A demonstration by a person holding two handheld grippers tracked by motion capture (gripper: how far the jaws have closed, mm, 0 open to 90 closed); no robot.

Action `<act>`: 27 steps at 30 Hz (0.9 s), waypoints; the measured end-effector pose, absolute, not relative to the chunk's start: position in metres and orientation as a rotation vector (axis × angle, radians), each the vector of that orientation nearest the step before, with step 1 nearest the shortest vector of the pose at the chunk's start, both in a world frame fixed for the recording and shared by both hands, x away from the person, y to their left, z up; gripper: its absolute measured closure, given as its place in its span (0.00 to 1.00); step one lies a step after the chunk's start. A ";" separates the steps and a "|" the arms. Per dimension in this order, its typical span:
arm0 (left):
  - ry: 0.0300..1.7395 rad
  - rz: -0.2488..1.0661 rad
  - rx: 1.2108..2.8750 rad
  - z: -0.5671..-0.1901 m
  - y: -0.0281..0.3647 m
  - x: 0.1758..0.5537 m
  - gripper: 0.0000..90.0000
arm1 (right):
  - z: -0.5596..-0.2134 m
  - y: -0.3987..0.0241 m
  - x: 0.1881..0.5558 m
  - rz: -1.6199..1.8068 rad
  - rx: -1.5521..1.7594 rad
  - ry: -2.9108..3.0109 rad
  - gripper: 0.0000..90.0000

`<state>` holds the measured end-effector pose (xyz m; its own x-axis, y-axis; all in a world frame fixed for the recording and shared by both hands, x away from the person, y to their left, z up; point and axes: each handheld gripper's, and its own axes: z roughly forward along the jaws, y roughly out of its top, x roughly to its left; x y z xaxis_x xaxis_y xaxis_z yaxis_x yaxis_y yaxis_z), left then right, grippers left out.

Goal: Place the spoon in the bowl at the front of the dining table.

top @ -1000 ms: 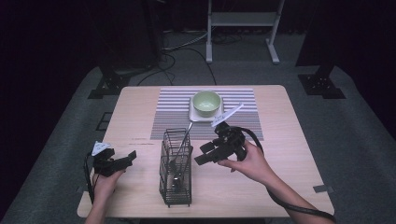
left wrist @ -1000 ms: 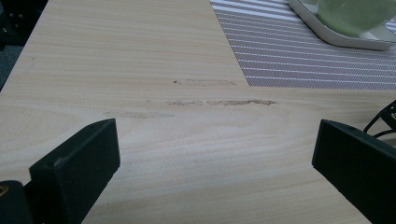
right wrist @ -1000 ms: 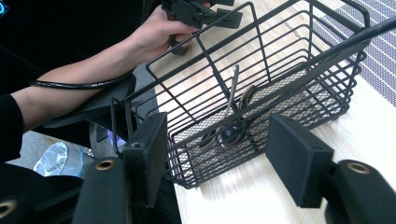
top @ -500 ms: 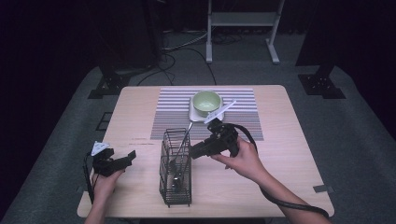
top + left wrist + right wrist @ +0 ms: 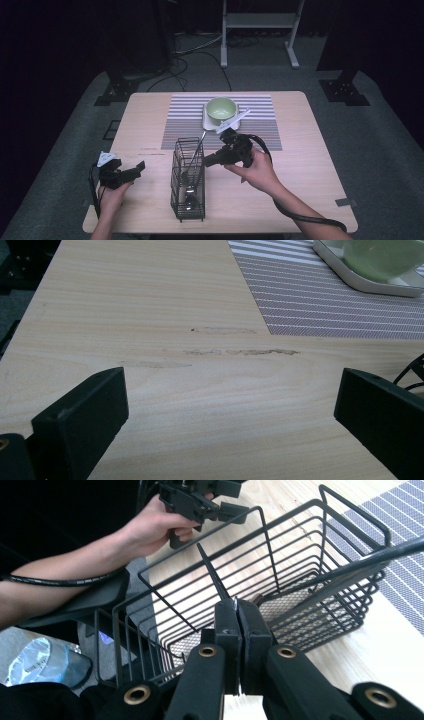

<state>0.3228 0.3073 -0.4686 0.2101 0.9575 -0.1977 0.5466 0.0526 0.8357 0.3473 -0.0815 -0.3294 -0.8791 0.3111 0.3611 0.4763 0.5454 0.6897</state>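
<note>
A black wire basket [image 5: 187, 186] [image 5: 300, 555] stands at the table's front middle with metal utensils in it. One long handle [image 5: 199, 144] [image 5: 370, 560] leans out toward the back right. My right gripper [image 5: 209, 161] [image 5: 239, 625] reaches the basket's right rim. Its jaws have just been closing and now press together on a thin dark pointed utensil [image 5: 210, 572] that rises from between them. My left gripper [image 5: 135, 169] [image 5: 230, 415] rests at the table's front left, jaws wide open over bare wood.
A green bowl [image 5: 221, 109] [image 5: 385, 257] sits on a white square plate [image 5: 206, 120] at the back of a striped placemat [image 5: 260, 125]. The left hand with its gripper [image 5: 200, 500] shows beyond the basket.
My right gripper has moved left to the basket's rim and its jaws have closed. The left hand has stayed still.
</note>
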 end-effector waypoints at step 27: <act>1.452 0.590 1.606 -0.469 0.307 0.323 0.00 | -0.324 -0.098 0.358 -1.367 -0.732 -2.337 0.99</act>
<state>0.3228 0.3074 -0.4690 0.2081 0.9574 -0.2000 0.5461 0.0558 0.8358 0.3583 -0.0982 -0.3241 -0.8113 0.2612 0.5231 0.5840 0.4059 0.7030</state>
